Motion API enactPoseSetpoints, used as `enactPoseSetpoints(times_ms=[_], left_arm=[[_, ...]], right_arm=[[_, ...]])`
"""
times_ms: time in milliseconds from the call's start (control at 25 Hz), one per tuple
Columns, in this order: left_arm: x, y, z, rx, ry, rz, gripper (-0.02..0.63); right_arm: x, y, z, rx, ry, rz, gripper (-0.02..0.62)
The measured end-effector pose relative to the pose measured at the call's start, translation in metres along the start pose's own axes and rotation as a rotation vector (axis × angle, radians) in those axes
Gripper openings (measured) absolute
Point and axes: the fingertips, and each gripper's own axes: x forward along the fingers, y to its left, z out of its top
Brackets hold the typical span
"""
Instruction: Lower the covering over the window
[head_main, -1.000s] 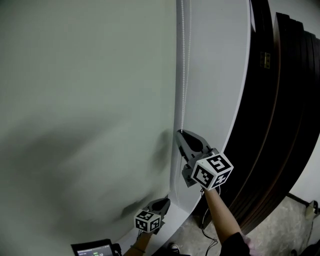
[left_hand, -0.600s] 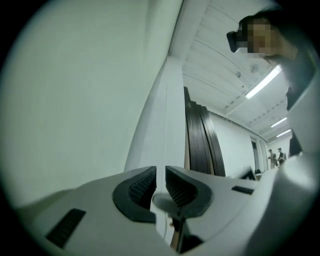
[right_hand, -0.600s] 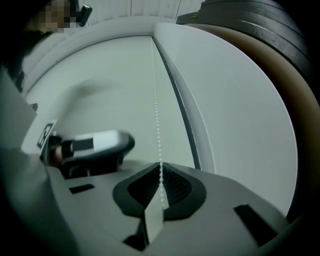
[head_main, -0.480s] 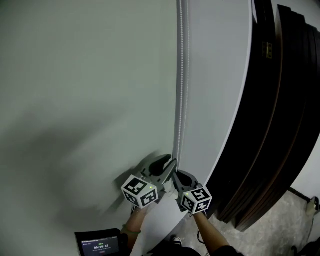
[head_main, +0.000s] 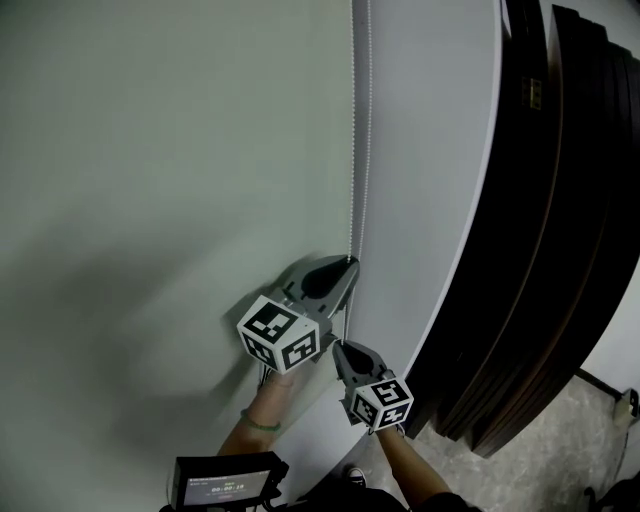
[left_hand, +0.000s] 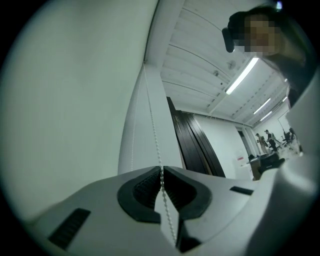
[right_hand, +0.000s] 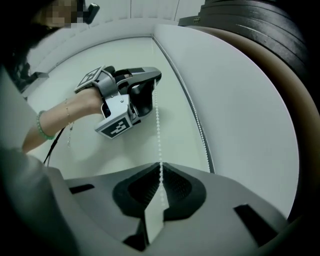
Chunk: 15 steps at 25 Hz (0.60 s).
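The chain (head_main: 362, 120) runs straight up and down through the middle of the head view, just right of the pale blind (head_main: 180, 150), if I read that sheet correctly. Both claws sit on this line at lower centre. The left claw (head_main: 343, 268) is clenched on the chain higher up, and the right claw (head_main: 338, 348) is clenched on it just below. The next pull down, I judge, belongs to the upper, left one, along the chain's length.

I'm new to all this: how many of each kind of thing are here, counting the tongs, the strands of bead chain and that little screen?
Tongs: 2 (left tongs, right tongs)
Bead chain strands: 2
Small screen: 1
Total: 5
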Motion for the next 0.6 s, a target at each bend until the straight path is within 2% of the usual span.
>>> enactPoseSetpoints(times_ms=[80,200,280,400,600], left_arm=[[-0.003,-0.001,0.001,-0.015,-0.013,0.0,0.015],[-0.012,0.001,0.006,-0.076,-0.086,0.027,0.012],[-0.018,0.001,0.002,-0.065,-0.08,0.041,0.012],[-0.025,-0.003,-0.035,-0.035,0.03,0.047,0.011],[-0.051,-0.014,-0.131,-0.118,0.226,0.076,0.011]], right_arm=[[-0.003,0.002,0.0,-0.004,-0.003,-0.01,0.021],[-0.011,0.006,0.001,-0.007,-0.009,-0.016,0.021],[-0.013,0.009,-0.005,-0.023,0.013,-0.018,0.021],[-0.016,0.009,-0.042,-0.05,0.106,-0.044,0.021],[-0.047,0.001,-0.131,-0.006,0.299,-0.1,0.021]])
